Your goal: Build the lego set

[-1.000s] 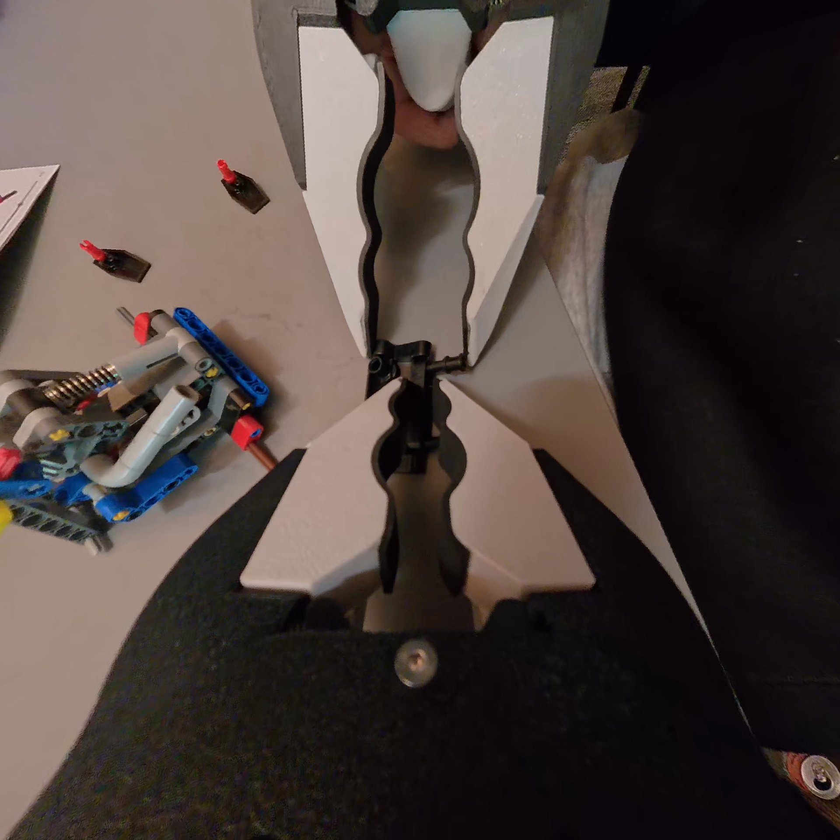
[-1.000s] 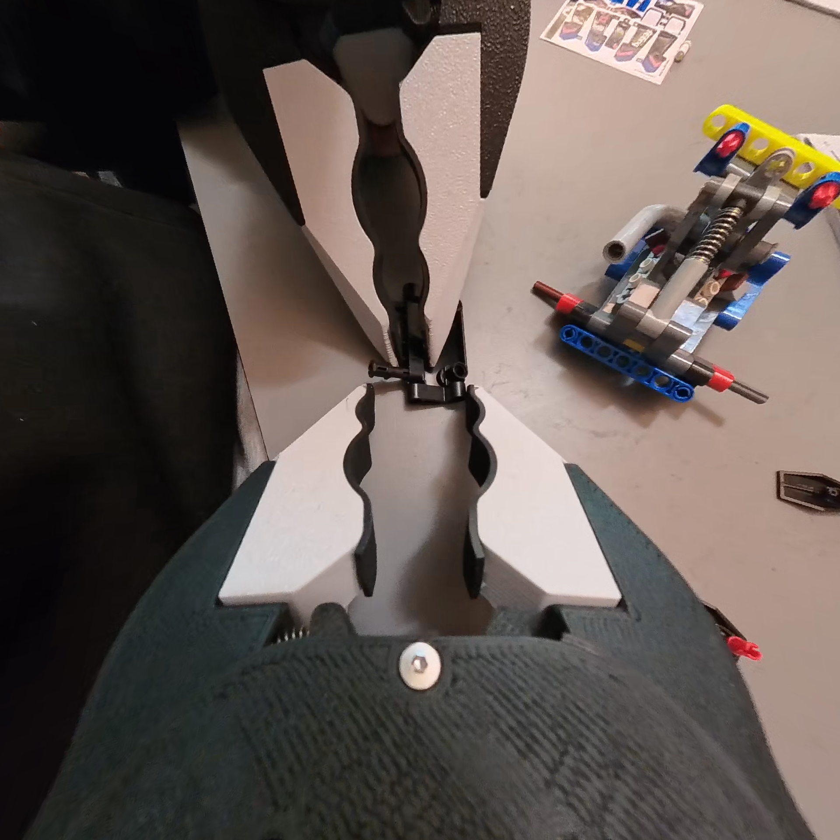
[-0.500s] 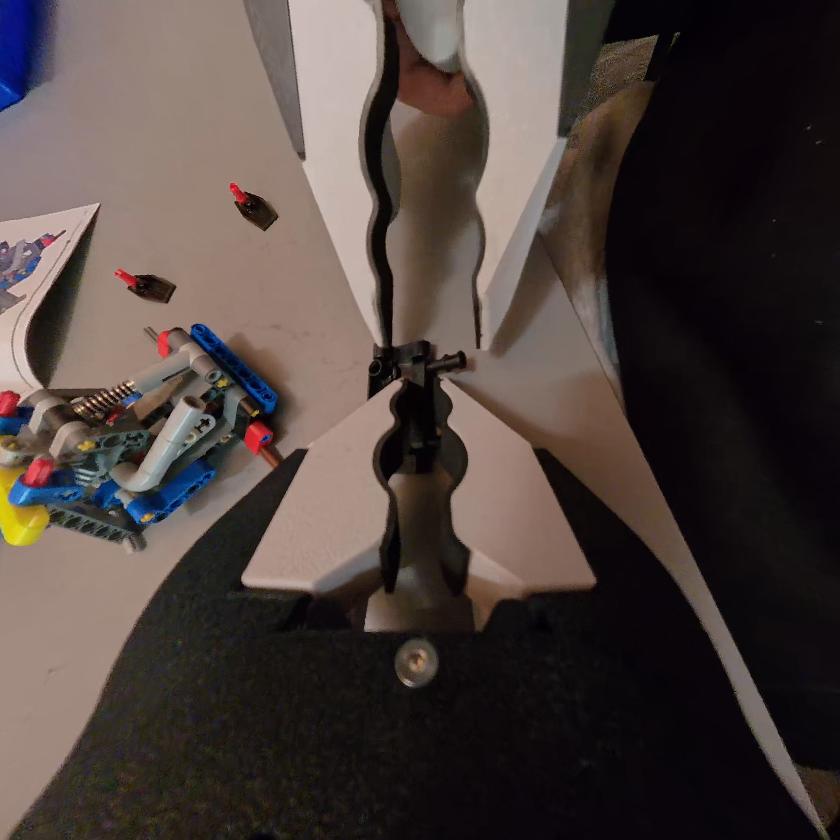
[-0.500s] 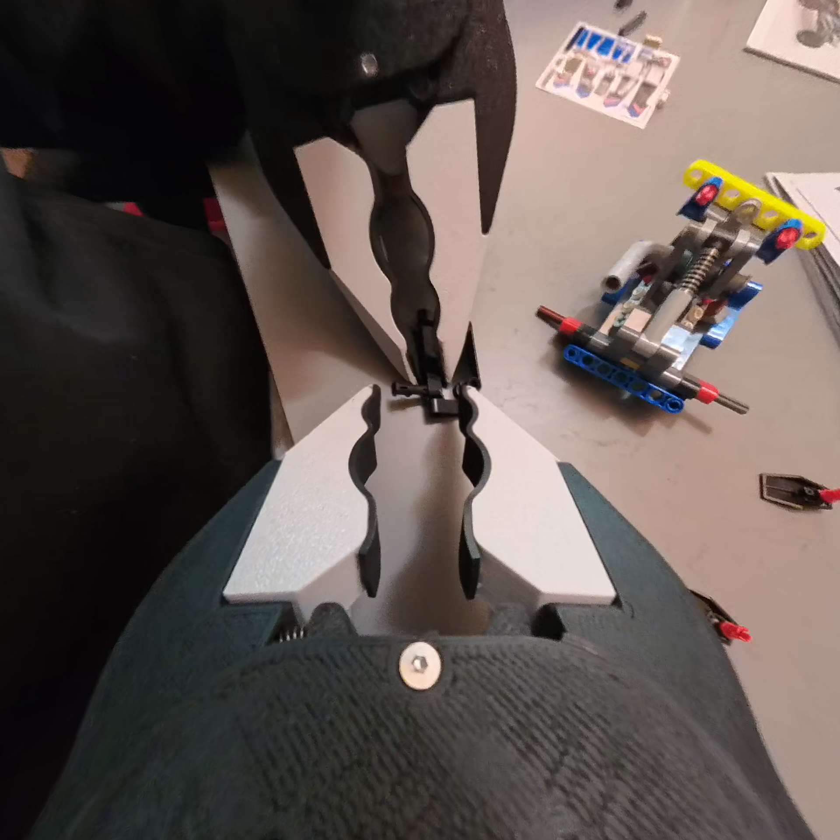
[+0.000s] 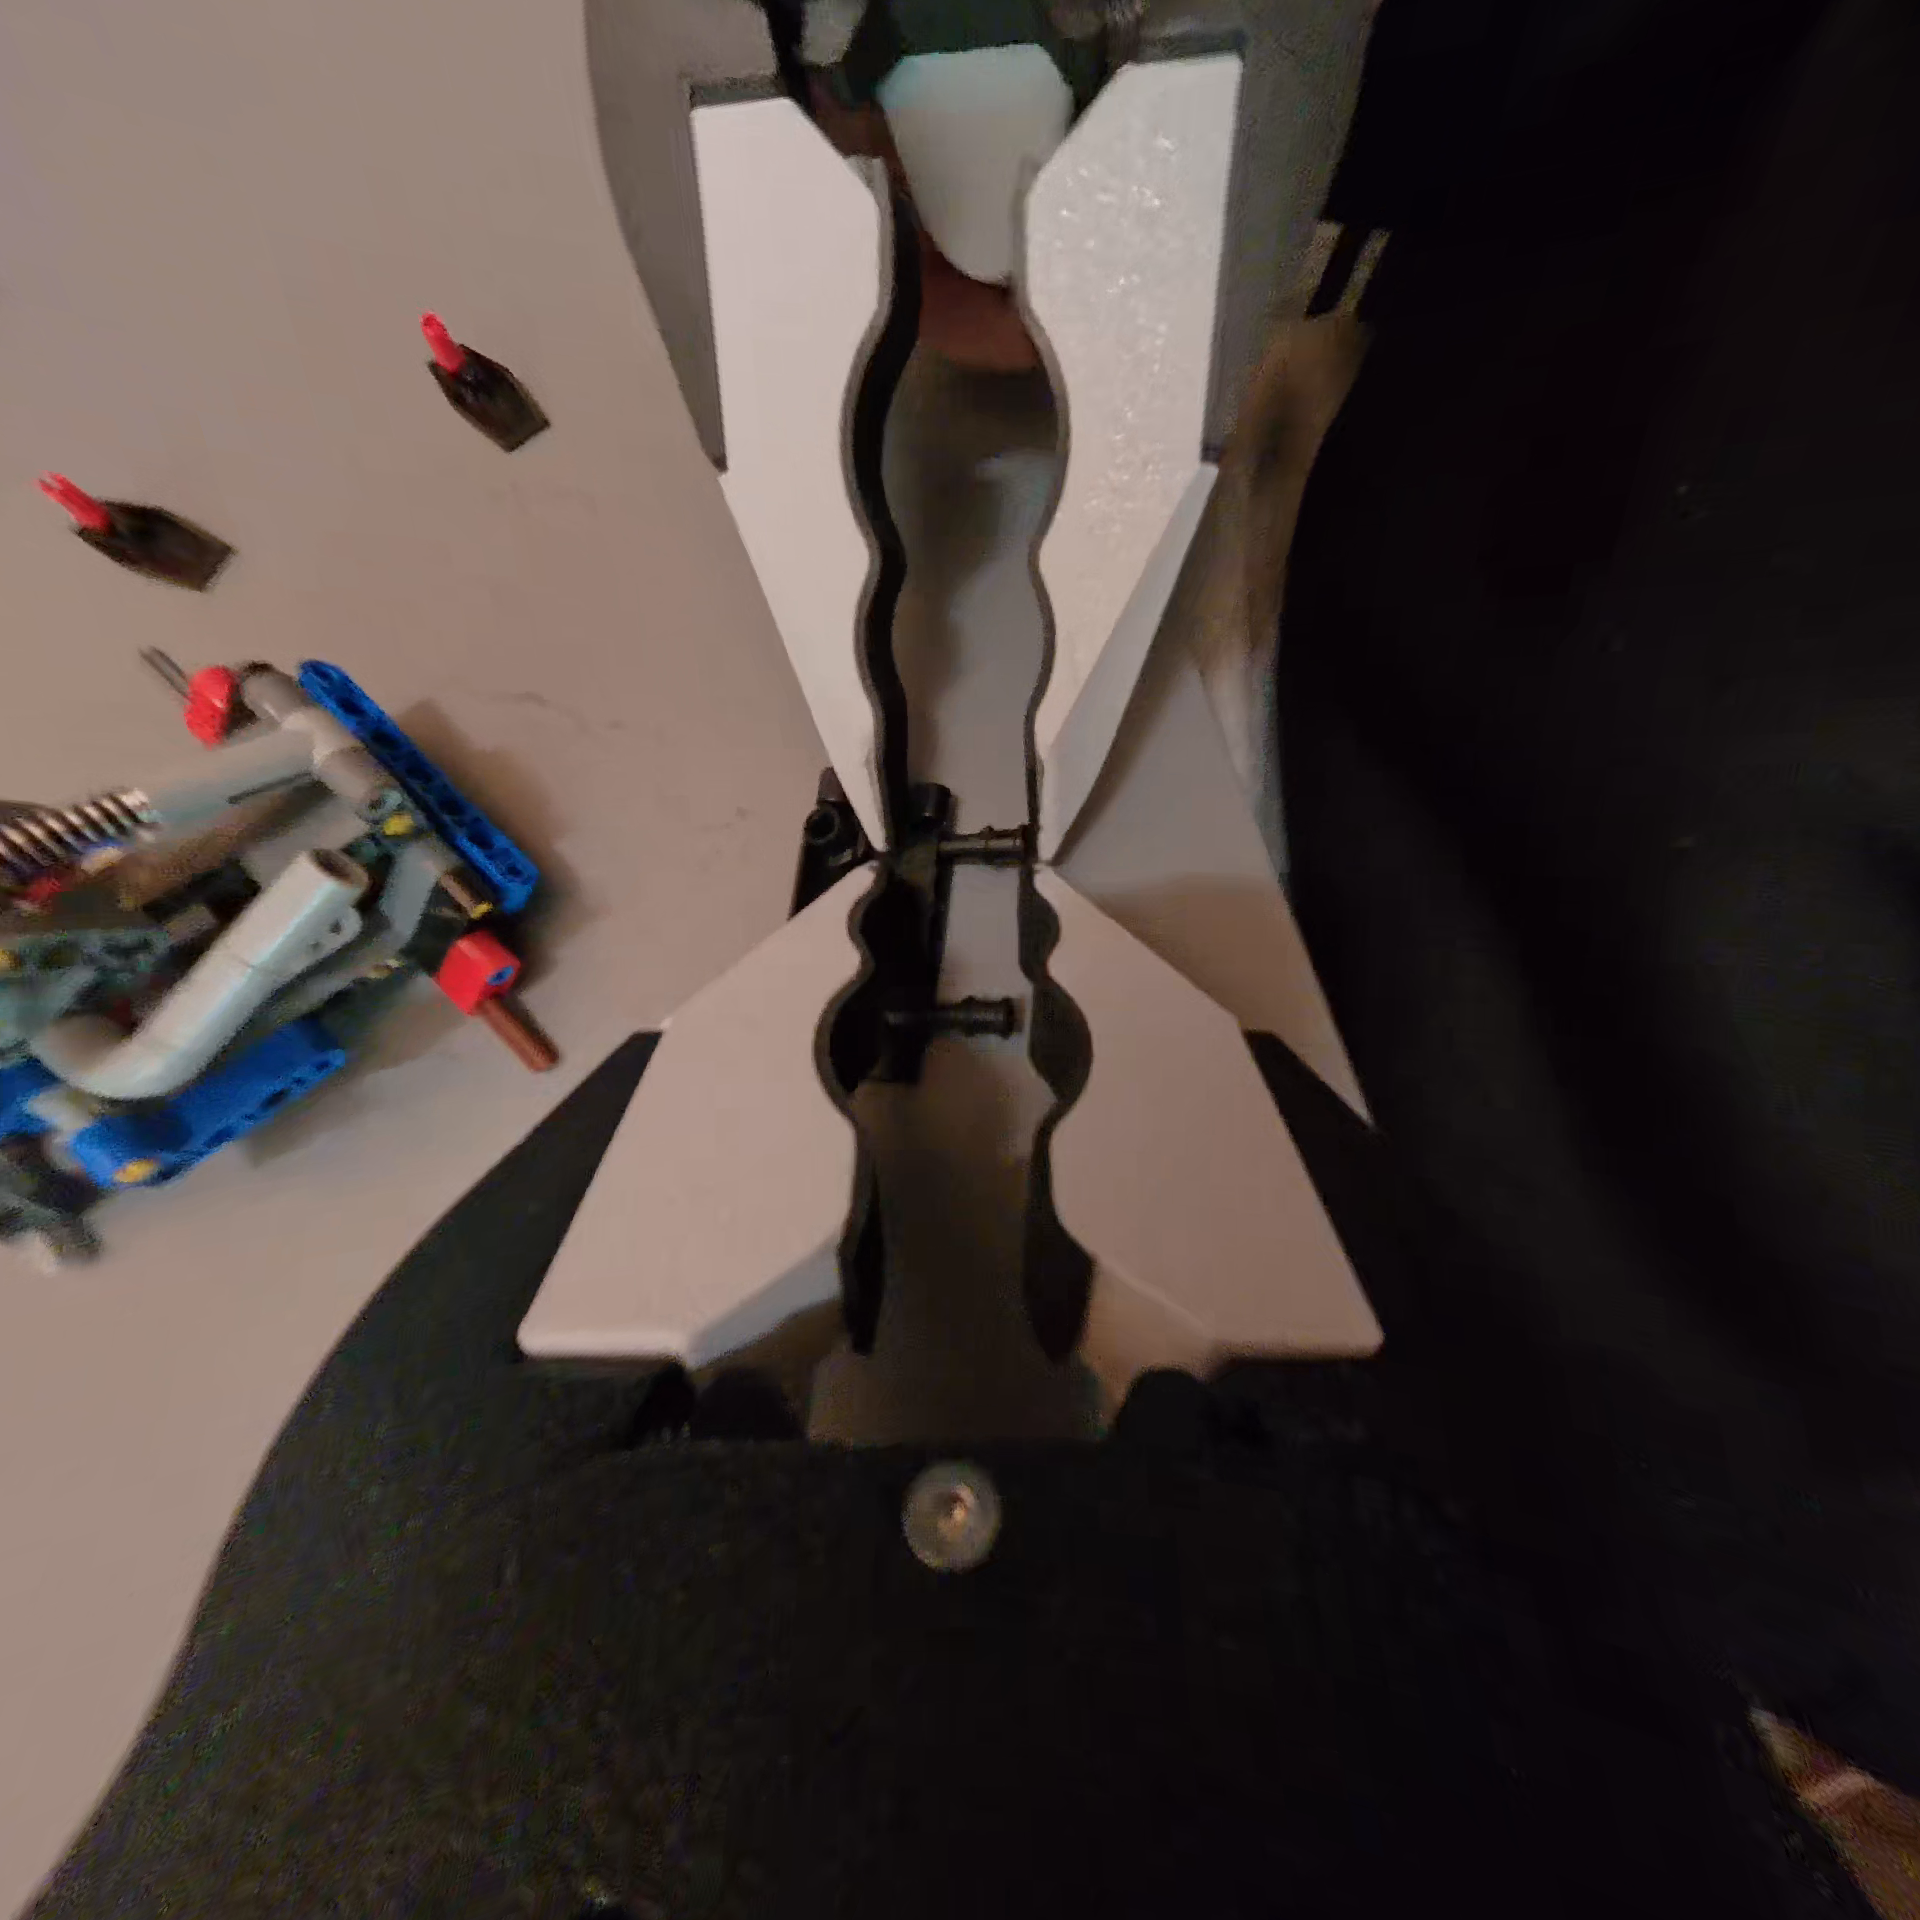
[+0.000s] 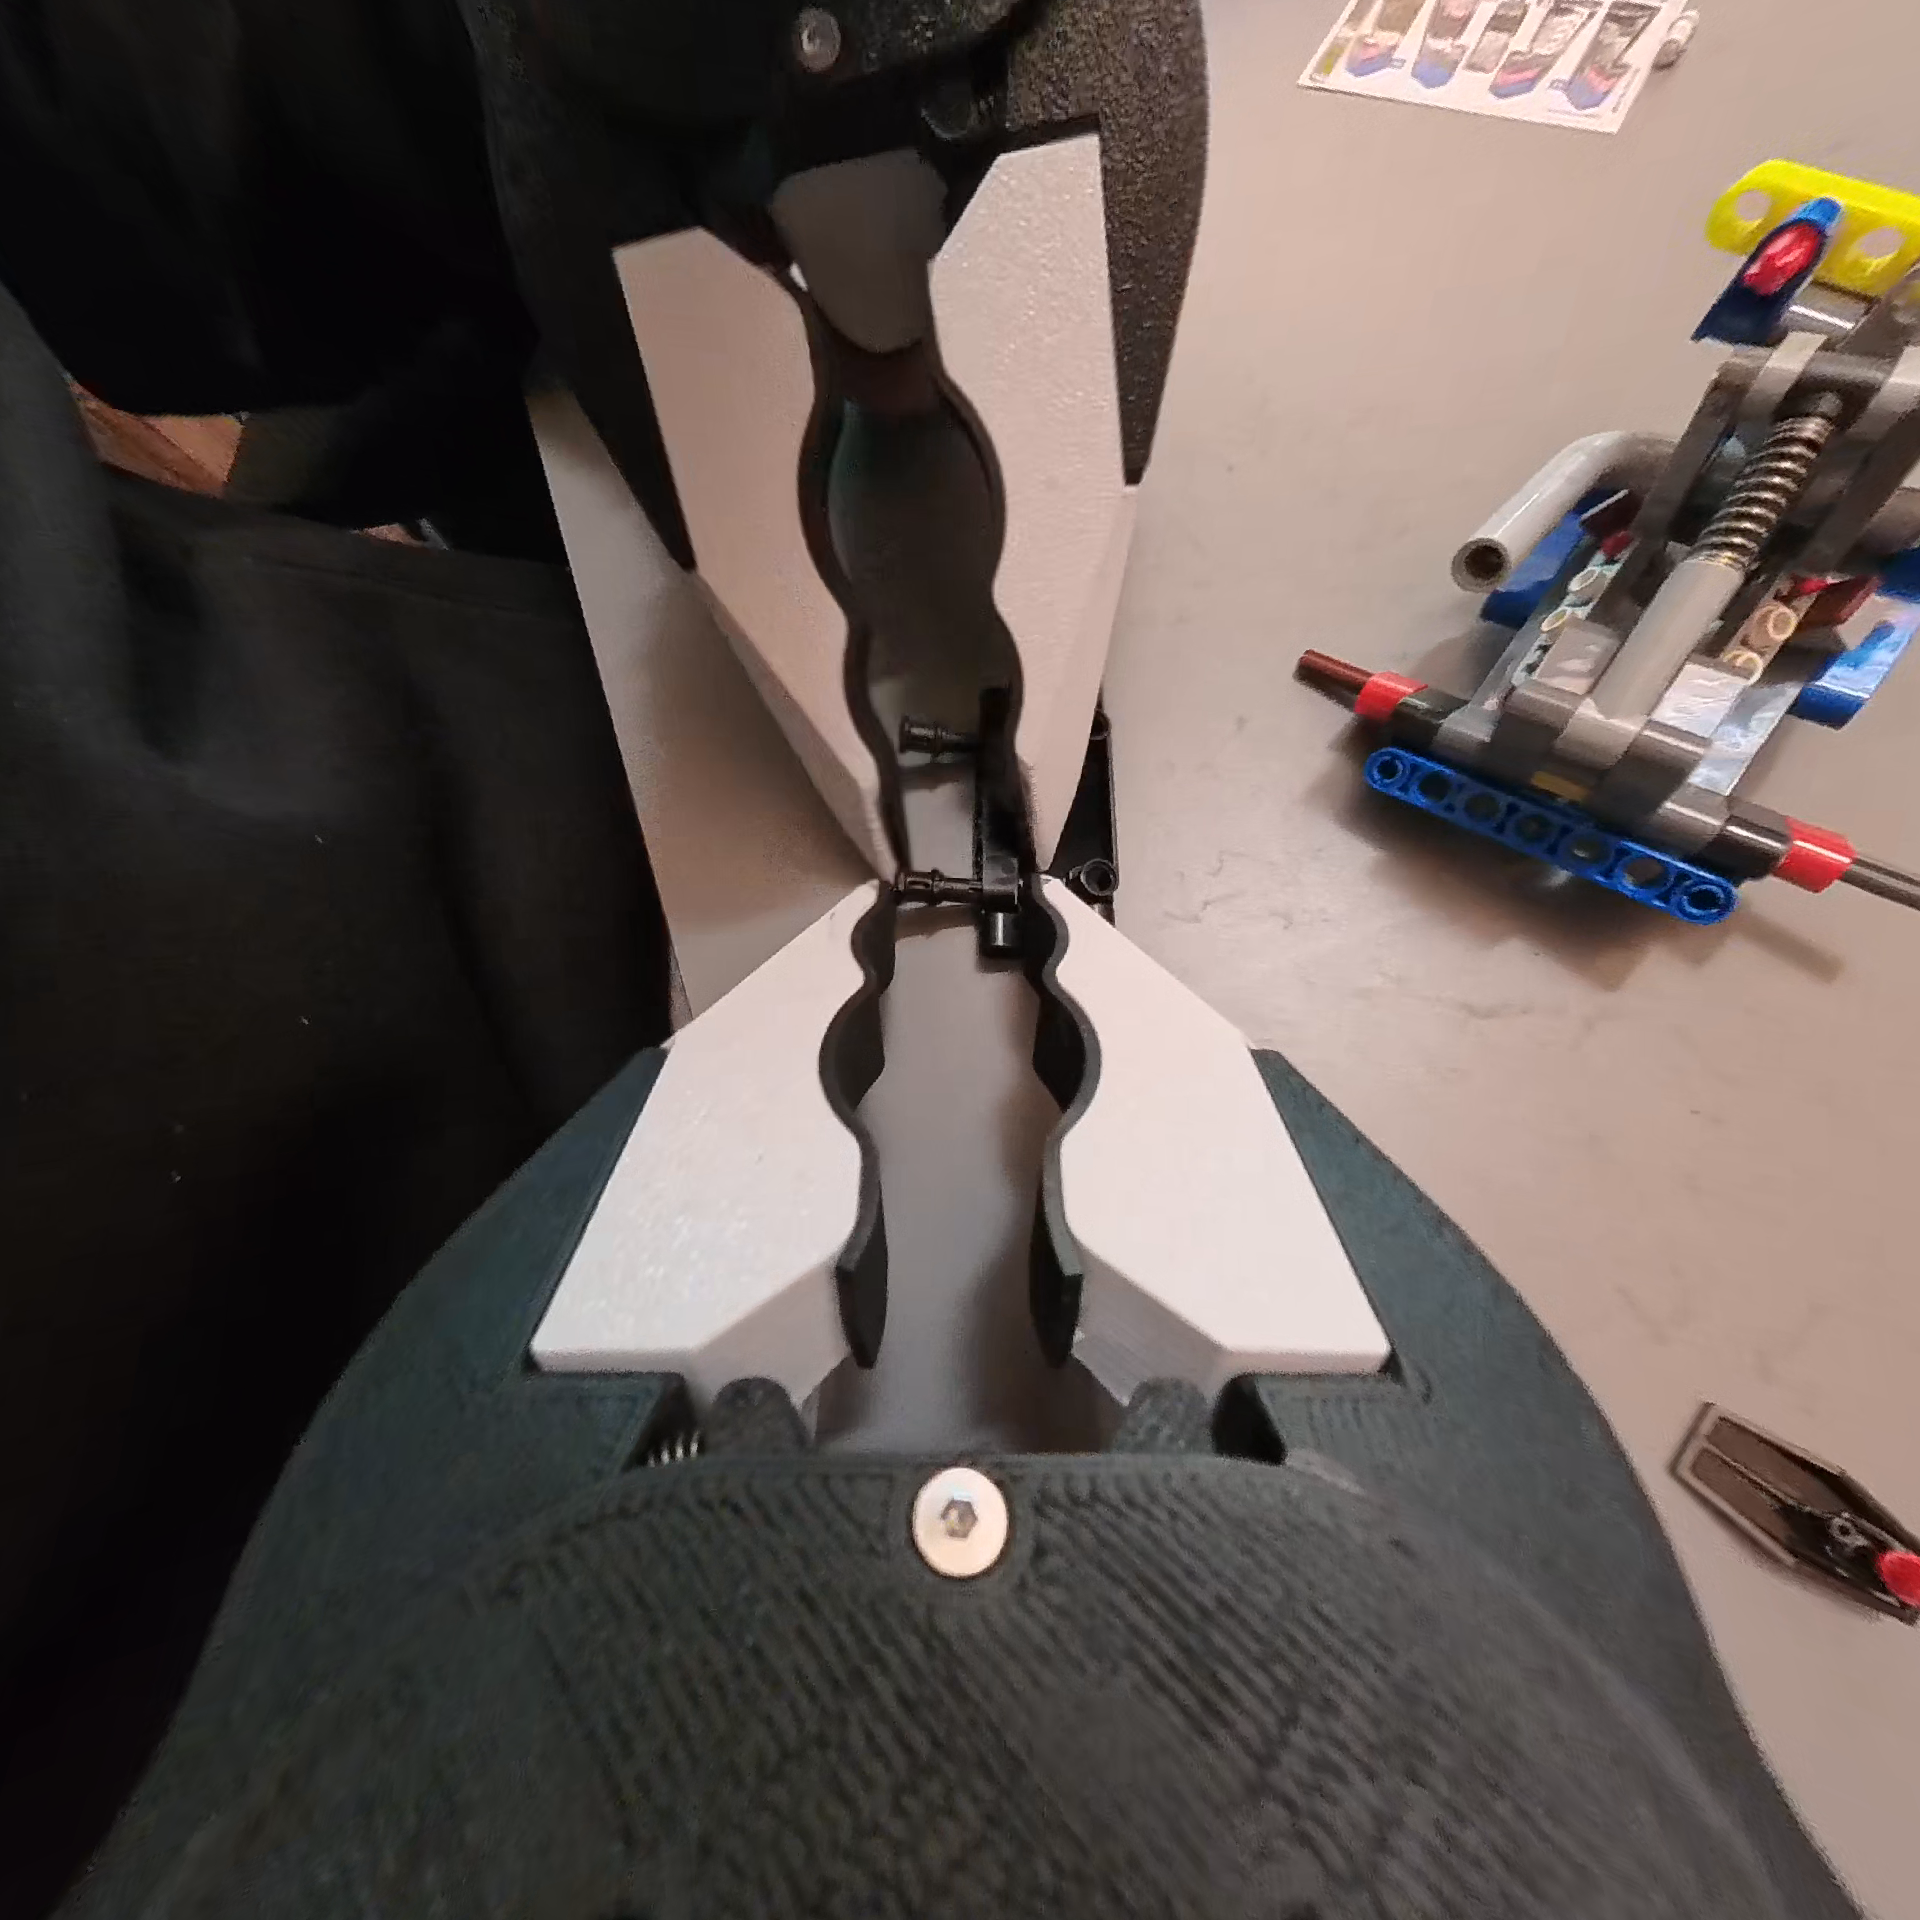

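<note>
My two grippers meet tip to tip above the grey table (image 5: 260,208). A black beam with two side pins (image 5: 920,935) spans both. My right gripper (image 6: 966,896) is shut on it: one pad (image 6: 1049,935) presses the beam and the other meets the pin's tip. My left gripper (image 5: 961,871) is open: the beam lies along one finger (image 5: 831,987) and the second pin stops just short of the other pad. Each gripper shows in the other's view, the right gripper (image 5: 961,816) and the left gripper (image 6: 961,831); the beam (image 6: 1003,821) shows there too. Another black part (image 5: 821,842) lies on the table beneath the tips.
A blue, grey and yellow brick vehicle (image 5: 260,935) (image 6: 1662,675) stands on the table to the side. Two dark panels with red pins (image 5: 483,390) (image 5: 135,535) lie beyond it, another (image 6: 1808,1507) near my right gripper. A sticker sheet (image 6: 1486,52) lies far off. A person's dark clothing (image 6: 260,831) borders the table edge.
My left gripper, earlier shut on the black beam, has opened. My right gripper has closed from wide open onto the beam and its pin. Both shifted slightly over the table.
</note>
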`<state>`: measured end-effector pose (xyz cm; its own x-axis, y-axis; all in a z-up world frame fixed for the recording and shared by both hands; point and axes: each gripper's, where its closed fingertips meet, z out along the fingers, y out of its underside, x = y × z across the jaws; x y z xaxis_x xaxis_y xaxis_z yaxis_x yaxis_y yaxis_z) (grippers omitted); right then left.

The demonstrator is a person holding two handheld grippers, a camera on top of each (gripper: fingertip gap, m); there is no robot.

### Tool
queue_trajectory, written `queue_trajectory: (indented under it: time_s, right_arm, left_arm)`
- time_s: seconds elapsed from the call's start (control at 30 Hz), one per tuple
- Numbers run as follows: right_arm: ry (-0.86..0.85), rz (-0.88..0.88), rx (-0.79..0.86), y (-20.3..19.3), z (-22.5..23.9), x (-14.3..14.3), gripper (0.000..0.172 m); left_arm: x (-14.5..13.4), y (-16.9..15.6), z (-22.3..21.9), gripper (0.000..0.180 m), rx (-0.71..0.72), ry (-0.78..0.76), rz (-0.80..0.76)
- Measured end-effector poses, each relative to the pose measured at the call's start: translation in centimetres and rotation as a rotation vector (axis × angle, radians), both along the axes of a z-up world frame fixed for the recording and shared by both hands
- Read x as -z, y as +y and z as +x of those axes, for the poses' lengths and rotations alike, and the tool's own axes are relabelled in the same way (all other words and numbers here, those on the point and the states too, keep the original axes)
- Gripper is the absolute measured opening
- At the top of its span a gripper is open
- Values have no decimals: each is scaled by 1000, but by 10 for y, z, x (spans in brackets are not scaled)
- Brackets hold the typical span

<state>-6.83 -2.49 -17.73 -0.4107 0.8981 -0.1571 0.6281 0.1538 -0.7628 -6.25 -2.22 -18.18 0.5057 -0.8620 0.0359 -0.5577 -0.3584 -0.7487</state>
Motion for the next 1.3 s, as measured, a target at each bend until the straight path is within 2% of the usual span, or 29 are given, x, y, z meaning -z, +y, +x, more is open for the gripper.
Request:
queue_trajectory:
  time_s: [0.1, 0.33, 0.4, 0.5, 0.6, 0.67, 0.77, 1.0, 1.07, 1.17, 1.3]
  right_arm:
    - [15, 45, 9, -1, 0, 1, 22]
    - [32, 80, 25, -2, 2, 1, 22]
    - [40, 24, 24, -6, 5, -1, 23]
    - [56, 12, 50, -6, 5, -1, 23]
    - [52, 67, 39, -6, 6, 0, 23]
    - [53, 68, 28, -6, 6, 0, 22]
    - [65, 71, 26, -7, 6, 0, 22]
    - [79, 128, 21, -5, 10, 1, 22]
    - [75, 112, -1, -6, 13, -2, 23]
    - [64, 91, -12, -9, 13, 0, 22]
    - [67, 146, -48, -10, 14, 2, 22]
  left_arm:
    - [-3, -5, 3, 29, -19, -73, -92]
    - [-1, -4, 4, 26, -17, -40, -51]
    - [1, 0, 1, 6, -35, -9, -18]
    - [1, -1, 2, 6, -25, 17, 23]
    - [1, -5, 4, 13, -4, 16, 24]
    - [-1, -9, 7, 23, -4, -28, -35]
    - [-3, -10, 9, 25, -51, -92, -118]
    - [0, -7, 10, 24, -75, -14, -18]
    - [1, -4, 8, 5, -85, 13, 14]
    - [1, -3, 9, 6, -64, 48, 63]
    - [1, -5, 10, 5, -13, 93, 134]
